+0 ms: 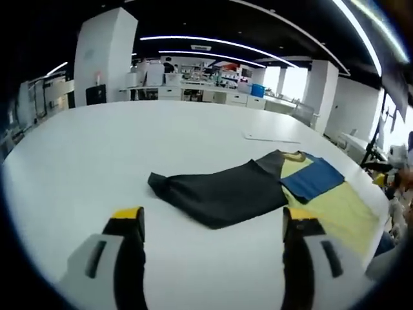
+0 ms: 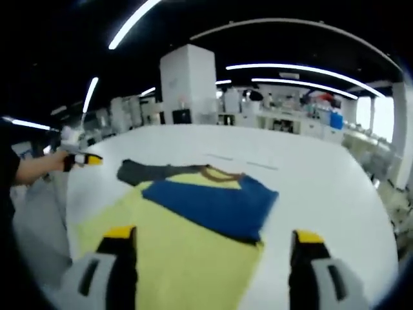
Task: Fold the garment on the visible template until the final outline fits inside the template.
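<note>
Just ahead of my left claw (image 1: 213, 226), whose jaws stand spread and hold nothing, the garment (image 1: 271, 190) lies flat on the white counter (image 1: 129, 148), its dark sleeve stretched toward me. My right claw (image 2: 210, 248) is likewise spread and empty, hanging over the yellow body with the blue panel folded across it just beyond. I'd pinch the dark sleeve's near edge low and carry it squarely over the yellow, avoiding drag.

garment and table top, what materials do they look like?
Garment: soft knit fabric, likely cotton jersey, matte; it lies limp in yellow, blue and dark grey panels, with a creased fold. Table: smooth hard white surface, probably laminate, with a faint sheen; exact material unclear.
</note>
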The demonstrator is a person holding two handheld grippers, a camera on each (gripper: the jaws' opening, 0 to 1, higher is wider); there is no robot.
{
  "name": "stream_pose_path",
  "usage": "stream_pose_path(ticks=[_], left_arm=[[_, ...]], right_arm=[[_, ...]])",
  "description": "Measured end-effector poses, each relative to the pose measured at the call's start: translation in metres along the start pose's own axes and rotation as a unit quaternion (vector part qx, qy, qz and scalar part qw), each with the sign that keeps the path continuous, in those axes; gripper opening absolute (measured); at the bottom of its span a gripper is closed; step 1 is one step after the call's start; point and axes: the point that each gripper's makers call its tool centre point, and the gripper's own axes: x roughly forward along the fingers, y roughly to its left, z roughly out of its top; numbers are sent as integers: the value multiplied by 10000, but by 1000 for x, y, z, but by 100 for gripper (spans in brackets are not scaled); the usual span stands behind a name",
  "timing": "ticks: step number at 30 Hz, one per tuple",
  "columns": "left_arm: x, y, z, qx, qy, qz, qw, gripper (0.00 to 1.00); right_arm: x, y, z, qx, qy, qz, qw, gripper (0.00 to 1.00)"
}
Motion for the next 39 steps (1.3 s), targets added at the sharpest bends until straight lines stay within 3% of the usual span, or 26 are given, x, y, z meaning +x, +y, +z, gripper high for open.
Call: stream_pose_path(ticks=[9,15,19,23,28,34,39], left_arm=[[19,22,-2,-258,-136,420,9987,69],[31,32,-3,-416,-235,672,9966,54],[39,38,-2,-243,-265,937,9950,42],[51,44,-6,-337,-211,952,9947,33],[52,42,-14,-379,-127,1007,9941,27],[57,39,-24,-436,90,1028,9937,13],[65,41,-32,-415,244,1002,9938,8]], right_arm=[[-24,16,-2,102,12,90,9999,99],[-27,21,-6,21,121,96,9999,99],[-25,20,-8,29,140,88,9999,99],[-20,21,-6,100,116,68,9999,98],[-17,27,-4,65,105,92,9999,99],[-19,21,-4,102,87,13,9999,98],[-19,17,-4,179,78,-101,9998,97]])
